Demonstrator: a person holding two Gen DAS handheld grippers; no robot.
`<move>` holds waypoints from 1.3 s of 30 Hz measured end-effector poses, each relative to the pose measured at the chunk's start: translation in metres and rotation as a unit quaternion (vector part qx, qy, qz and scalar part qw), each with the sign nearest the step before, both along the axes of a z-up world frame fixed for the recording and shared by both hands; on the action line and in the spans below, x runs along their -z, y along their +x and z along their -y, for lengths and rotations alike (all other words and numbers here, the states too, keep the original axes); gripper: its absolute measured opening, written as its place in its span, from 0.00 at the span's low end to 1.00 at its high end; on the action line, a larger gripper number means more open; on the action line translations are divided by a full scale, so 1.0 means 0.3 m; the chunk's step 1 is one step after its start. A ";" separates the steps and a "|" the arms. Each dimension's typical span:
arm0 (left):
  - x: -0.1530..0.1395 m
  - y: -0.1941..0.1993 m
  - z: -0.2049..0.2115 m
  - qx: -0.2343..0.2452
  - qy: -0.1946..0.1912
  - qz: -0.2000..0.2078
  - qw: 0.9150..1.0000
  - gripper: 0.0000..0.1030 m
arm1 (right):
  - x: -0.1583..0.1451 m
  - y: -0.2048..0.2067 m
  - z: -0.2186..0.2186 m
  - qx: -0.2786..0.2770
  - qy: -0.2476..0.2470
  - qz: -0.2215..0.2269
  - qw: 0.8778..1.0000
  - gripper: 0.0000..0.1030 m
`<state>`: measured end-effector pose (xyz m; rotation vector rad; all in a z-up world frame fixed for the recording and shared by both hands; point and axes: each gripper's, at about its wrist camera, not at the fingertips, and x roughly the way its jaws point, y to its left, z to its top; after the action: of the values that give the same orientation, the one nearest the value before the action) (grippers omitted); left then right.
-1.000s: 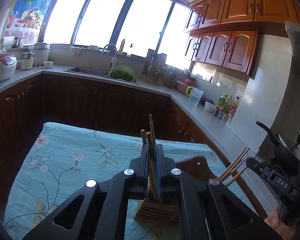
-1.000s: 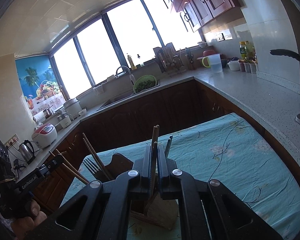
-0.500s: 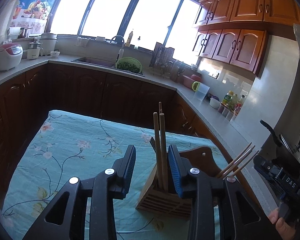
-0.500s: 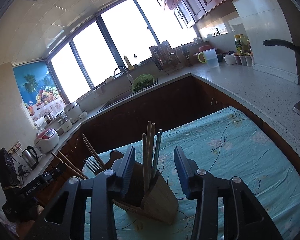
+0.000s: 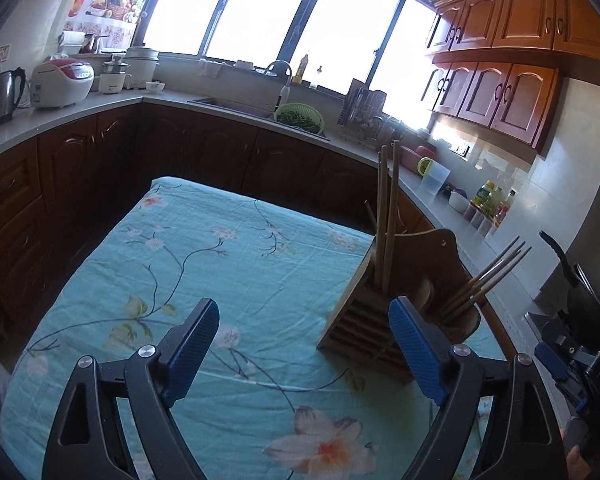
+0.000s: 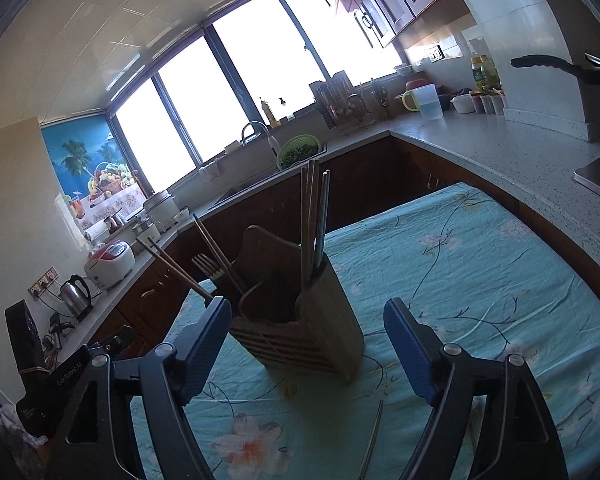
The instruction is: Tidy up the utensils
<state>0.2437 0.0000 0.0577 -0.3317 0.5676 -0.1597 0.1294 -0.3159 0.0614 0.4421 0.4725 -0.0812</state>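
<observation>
- Left wrist view: the left tool (image 5: 302, 346) has just been spreading its jaws and stands wide apart with nothing between them, probably because the chopsticks (image 5: 387, 216) it carried now stand upright in the wooden holder (image 5: 370, 330).
- Right wrist view: the right tool (image 6: 308, 346) has likewise just been opening and grips nothing; the holder sits beyond its blue pads (image 6: 202, 346), not touched.
- More chopsticks lean in the holder's other compartments, with a fork (image 6: 206, 266).
- One thin stick (image 6: 374, 434) lies loose on the table (image 6: 500, 264), so sorting looks unfinished.
- The floral turquoise cloth covers the table; dark cabinets, a sink and bright windows (image 5: 268, 8) surround it.
</observation>
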 end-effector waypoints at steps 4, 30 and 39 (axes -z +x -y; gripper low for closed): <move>0.027 -0.102 -0.044 -0.010 0.006 -0.012 1.000 0.84 | 0.042 -0.088 -0.040 -0.007 0.003 -0.007 1.000 0.82; -0.017 -0.759 -0.101 -0.041 0.127 0.116 0.984 0.99 | 0.006 -0.492 -0.273 0.021 -0.168 0.097 0.981 1.00; 0.058 -0.860 -0.026 -0.031 0.167 0.109 0.979 0.99 | 0.126 -0.550 -0.298 0.025 -0.189 0.073 0.979 1.00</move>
<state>-0.0144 0.0078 0.0404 -0.0045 0.3573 -0.0387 -0.0355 -0.2265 0.0236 0.0851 0.2909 -0.1823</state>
